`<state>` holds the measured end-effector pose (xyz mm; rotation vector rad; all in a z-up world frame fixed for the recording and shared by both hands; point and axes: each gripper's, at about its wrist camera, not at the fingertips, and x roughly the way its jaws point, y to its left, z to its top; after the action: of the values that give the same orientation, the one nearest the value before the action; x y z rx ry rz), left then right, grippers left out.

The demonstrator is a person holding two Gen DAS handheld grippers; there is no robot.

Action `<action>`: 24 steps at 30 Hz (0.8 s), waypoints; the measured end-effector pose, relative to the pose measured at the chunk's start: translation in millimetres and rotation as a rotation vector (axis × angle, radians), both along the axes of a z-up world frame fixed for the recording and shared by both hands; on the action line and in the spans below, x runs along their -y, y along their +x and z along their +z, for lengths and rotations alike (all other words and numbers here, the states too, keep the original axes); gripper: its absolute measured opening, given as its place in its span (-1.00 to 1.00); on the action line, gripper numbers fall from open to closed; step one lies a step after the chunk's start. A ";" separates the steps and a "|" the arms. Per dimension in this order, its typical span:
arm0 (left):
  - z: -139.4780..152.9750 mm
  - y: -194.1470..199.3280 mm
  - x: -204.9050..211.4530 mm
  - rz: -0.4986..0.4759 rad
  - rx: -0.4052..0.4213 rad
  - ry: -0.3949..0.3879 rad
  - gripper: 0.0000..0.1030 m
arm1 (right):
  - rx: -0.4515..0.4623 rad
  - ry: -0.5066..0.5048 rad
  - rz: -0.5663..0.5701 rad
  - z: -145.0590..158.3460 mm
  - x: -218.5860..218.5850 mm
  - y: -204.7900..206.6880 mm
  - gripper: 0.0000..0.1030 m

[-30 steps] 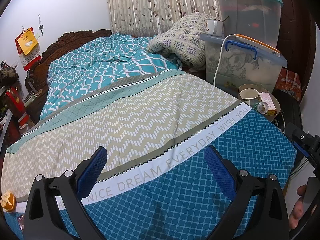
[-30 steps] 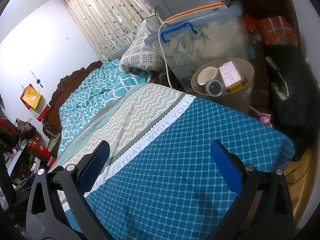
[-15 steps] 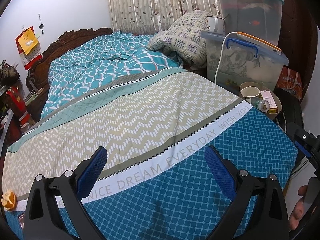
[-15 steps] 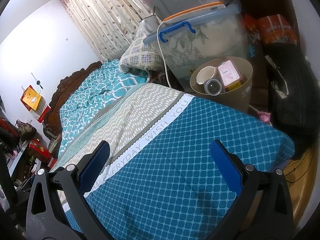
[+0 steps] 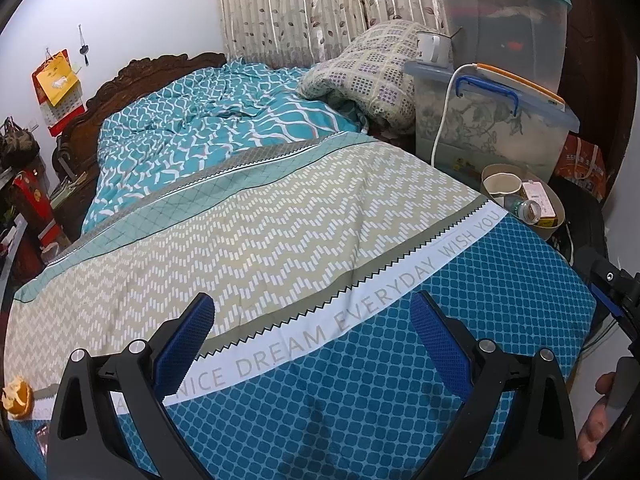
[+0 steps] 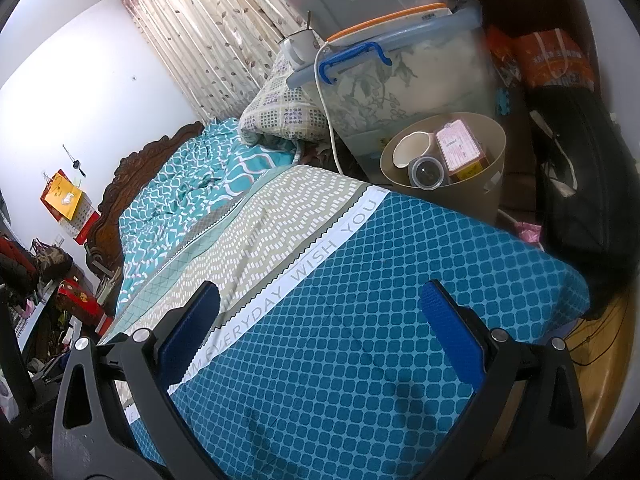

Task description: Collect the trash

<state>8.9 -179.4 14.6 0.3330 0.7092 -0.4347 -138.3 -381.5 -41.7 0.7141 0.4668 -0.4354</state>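
We have both tools hovering over the foot of the bed (image 5: 400, 360) with its blue-and-beige patterned cover. The left gripper (image 5: 312, 332) is spread wide with nothing between its blue pads, and the right gripper (image 6: 320, 316) is equally wide and empty.

The trash left to collect looks to be the scrap of orange peel (image 5: 17, 397) at the far left edge of the cover, with a small, unclear scrap just below it. The round beige waste bin (image 6: 480, 200) stands beside the bed's right edge, already holding a cup, a clear tub and a pink carton.

We judge the left gripper should take the peel: swing well left, come down from above, and close on the peel alone without pinching cloth. The carry across the bed to the bin is long, so we should hold it firmly.
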 end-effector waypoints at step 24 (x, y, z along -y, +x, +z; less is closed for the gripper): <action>1.8 -6.1 2.1 0.005 0.043 0.041 0.83 | 0.008 0.002 0.000 0.2 0.1 0.0 0.93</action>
<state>2.9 -181.5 16.4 0.3780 0.6775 -0.4080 -138.3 -381.6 -41.5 0.7175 0.4598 -0.4325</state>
